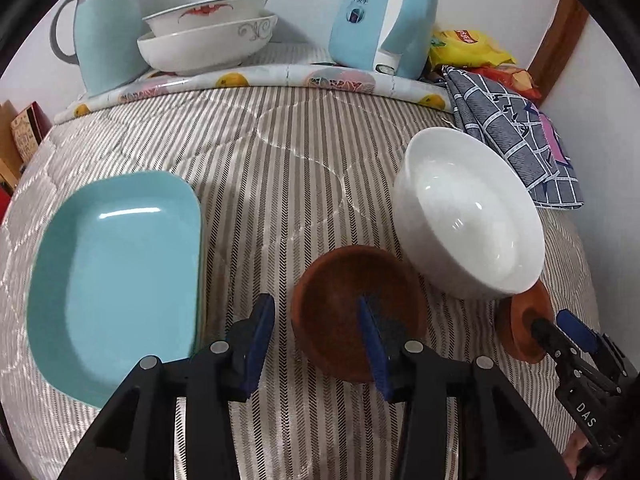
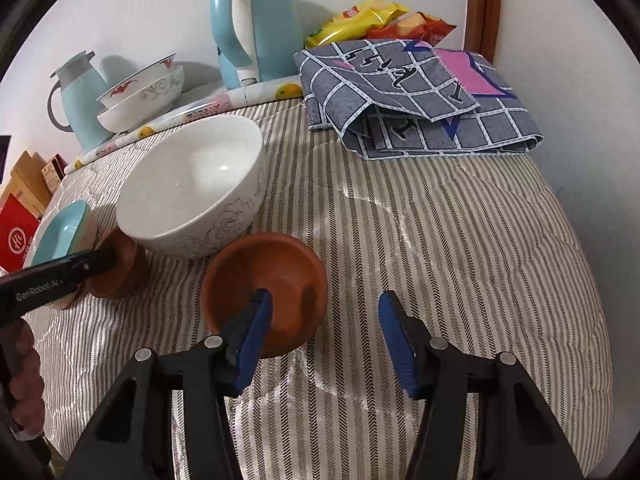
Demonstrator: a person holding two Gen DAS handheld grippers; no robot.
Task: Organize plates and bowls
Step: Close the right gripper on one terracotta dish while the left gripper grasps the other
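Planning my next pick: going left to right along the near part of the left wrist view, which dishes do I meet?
Teal rectangular plate → brown dish with the left gripper open over its rim → large white bowl → second brown dish.

Left gripper (image 1: 316, 344) gapes, one finger over a brown dish (image 1: 352, 304) beside a white bowl (image 1: 472, 216).

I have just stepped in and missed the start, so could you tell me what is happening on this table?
A person holds a gripper in each hand over a striped cloth. The left gripper and the right gripper, both open, each have one finger inside a small brown dish. Neither is gripped yet. A white bowl sits between the dishes, a turquoise plate lies to the left, and two more bowls are stacked at the back.
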